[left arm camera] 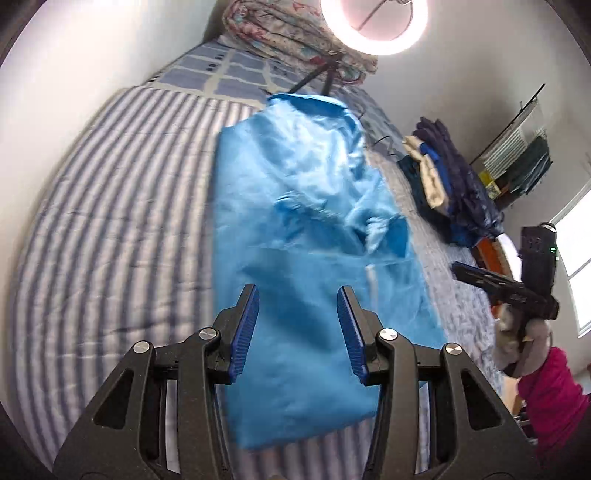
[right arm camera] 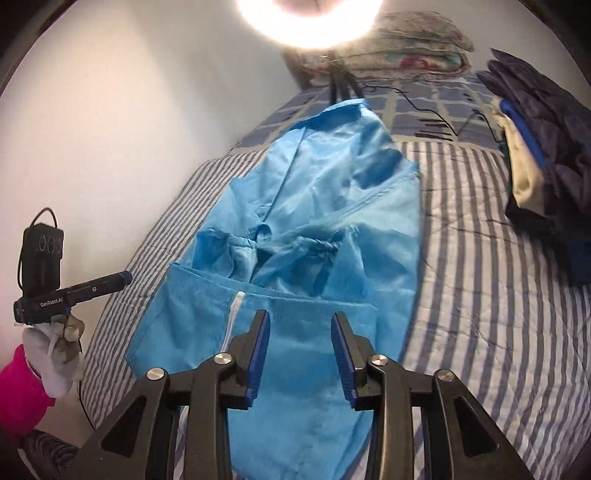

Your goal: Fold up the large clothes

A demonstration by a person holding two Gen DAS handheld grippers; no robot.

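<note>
One blue garment [left arm camera: 306, 229], light and shiny, lies lengthwise on the bed [left arm camera: 110, 192], on the striped cover, sides already folded inward into a long narrow strip. Collar end far, near the ring light [left arm camera: 373, 26]; hem end near, under both cameras. Cuffs and a white zipper [right arm camera: 232, 321] show in the middle in the right wrist view, fabric there bunched and creased.

Left claw [left arm camera: 297, 328] is open, nothing between the pads, hovering above the near end of the garment, not touching it. Right claw [right arm camera: 300, 350] also open and empty, above the same near part. Each claw appears in the other's view, held by a gloved hand [right arm camera: 55, 350] with a pink sleeve, off to the side of the cloth.

Stack of folded dark clothes [right arm camera: 543, 147] sits on the bed beside the garment, apart from it. Floral bedding [left arm camera: 295, 40] piled at the head of the bed.

Judgement: side folds done, the lengthwise fold is still to do. Risks: slippery fabric, so a pinch on the top layer only would let the tucked sleeves spill out; an uneven grab by the two claws would skew the fold; the bunched cuffs could leave a lump; the far end lies close to the light stand legs and cable, so a long pull could snag there.
</note>
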